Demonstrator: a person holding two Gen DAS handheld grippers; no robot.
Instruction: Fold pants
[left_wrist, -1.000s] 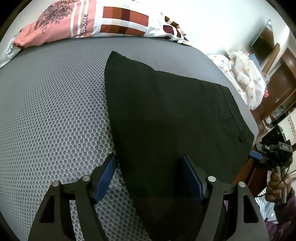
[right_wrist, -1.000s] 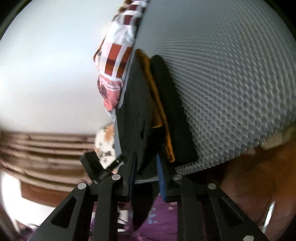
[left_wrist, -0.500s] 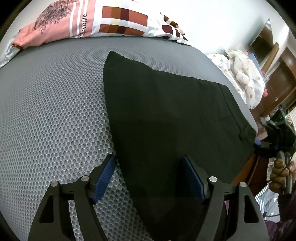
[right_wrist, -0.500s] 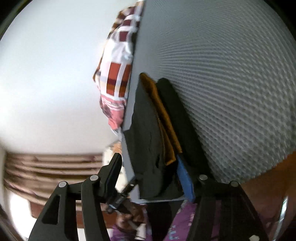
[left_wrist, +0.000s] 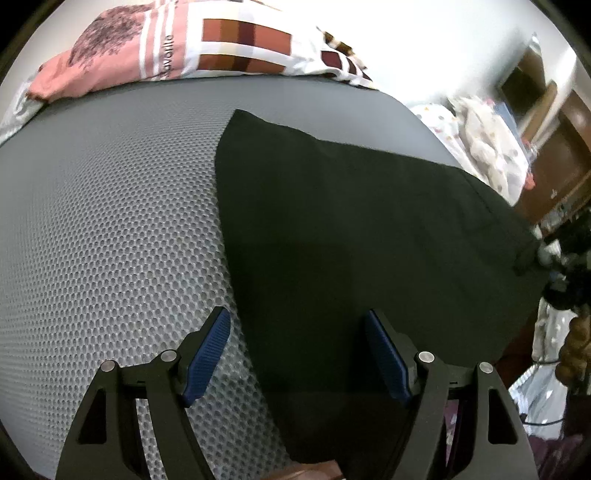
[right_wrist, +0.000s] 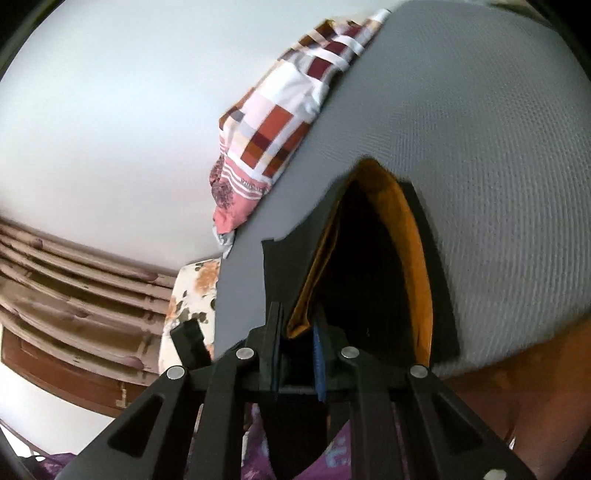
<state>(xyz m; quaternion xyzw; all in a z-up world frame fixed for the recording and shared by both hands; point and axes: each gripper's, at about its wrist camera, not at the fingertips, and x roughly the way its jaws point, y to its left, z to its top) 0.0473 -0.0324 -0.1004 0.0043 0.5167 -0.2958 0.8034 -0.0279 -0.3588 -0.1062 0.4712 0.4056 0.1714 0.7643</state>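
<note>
Black pants lie flat on a grey mesh mattress. Just above their near left edge hangs my left gripper, open, with one blue pad over the mattress and the other over the cloth. My right gripper is at the waist end, its jaws closing with the waistband between the pads. The waistband is lifted, so the waist of the pants gapes and shows an orange lining. In the left wrist view a hand holds that gripper, blurred, at the right edge.
A pink and checked pillow lies along the mattress's far edge, also seen from the right wrist as the pillow. White patterned laundry and brown wooden furniture stand beyond the right side. The mattress left of the pants is bare.
The right gripper opened, then closed again on the waistband and rose, rolling; the waist now gapes and shows more orange lining. The left gripper and the pants' flat part stayed put.
</note>
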